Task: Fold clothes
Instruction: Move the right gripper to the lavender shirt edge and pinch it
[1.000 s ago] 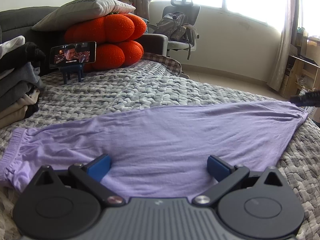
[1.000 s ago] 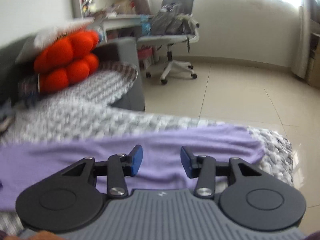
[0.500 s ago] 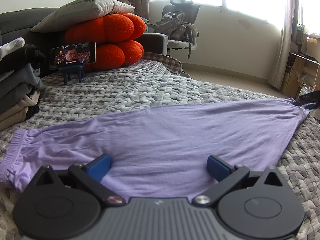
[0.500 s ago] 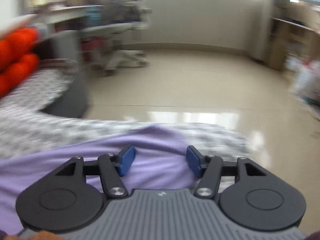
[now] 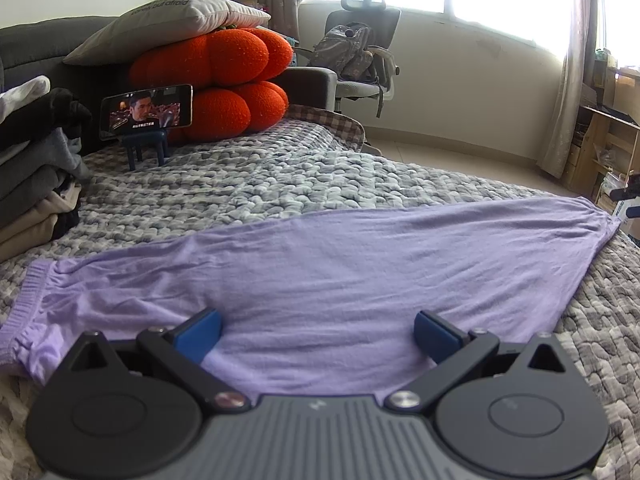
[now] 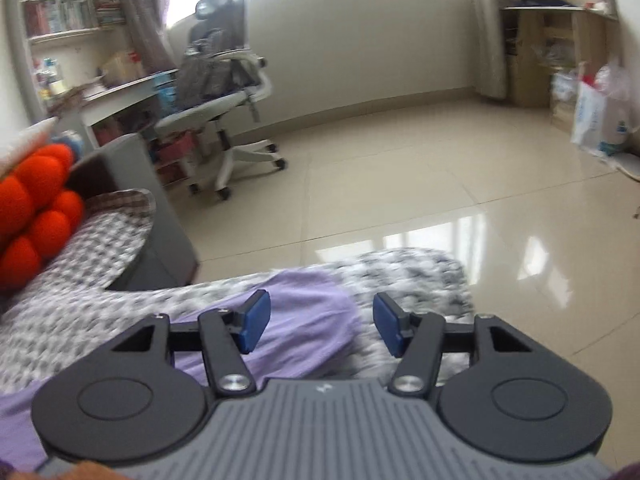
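Note:
A lilac garment [image 5: 320, 272] lies spread flat across the grey knitted bed cover [image 5: 280, 184], its ribbed hem at the left and a narrow end at the far right. My left gripper [image 5: 318, 338] is wide open, low over the garment's near edge, holding nothing. My right gripper [image 6: 320, 326] is open and empty above the garment's right end [image 6: 316, 320], near the bed's corner. The right gripper also shows as a dark shape at the right edge of the left wrist view [image 5: 628, 196].
A stack of folded clothes [image 5: 32, 168] sits at the left. A phone on a blue stand [image 5: 146, 114], orange cushions [image 5: 224, 80] and a pillow are at the back. An office chair [image 6: 224, 92] stands on the tiled floor [image 6: 440, 184] beyond the bed.
My right gripper has swung right towards the garment's end at the bed corner and opened wider. The left gripper has barely moved; the garment's right end has stretched out a little.

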Demonstrator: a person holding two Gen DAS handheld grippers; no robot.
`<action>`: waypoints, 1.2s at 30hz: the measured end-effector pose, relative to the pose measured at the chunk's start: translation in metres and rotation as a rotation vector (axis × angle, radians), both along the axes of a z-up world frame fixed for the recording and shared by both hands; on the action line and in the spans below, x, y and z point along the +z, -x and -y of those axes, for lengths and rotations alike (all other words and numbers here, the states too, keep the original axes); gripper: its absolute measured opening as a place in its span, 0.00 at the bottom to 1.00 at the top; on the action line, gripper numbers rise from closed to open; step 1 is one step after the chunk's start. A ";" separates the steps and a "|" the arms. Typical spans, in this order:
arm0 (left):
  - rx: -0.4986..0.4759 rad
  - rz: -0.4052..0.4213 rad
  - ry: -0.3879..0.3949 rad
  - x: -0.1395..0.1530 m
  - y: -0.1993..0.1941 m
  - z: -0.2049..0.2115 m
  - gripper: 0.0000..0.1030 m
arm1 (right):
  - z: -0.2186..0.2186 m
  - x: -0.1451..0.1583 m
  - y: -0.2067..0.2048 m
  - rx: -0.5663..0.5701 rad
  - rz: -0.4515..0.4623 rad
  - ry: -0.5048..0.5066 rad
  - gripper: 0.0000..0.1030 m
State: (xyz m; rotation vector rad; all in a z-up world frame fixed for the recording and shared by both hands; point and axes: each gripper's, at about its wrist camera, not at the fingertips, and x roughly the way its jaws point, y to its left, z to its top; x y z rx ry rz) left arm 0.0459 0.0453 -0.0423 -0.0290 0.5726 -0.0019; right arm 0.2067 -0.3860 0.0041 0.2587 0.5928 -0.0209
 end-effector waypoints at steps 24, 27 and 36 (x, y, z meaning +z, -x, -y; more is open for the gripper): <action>0.000 0.004 0.013 0.000 0.000 -0.002 1.00 | 0.030 -0.018 0.017 -0.099 -0.030 -0.246 0.52; 0.000 0.005 0.013 0.000 0.000 -0.002 1.00 | 0.024 -0.018 0.014 -0.079 -0.042 -0.266 0.52; 0.000 0.006 0.015 0.000 0.000 -0.002 1.00 | 0.013 -0.023 0.004 -0.125 -0.031 -0.257 0.22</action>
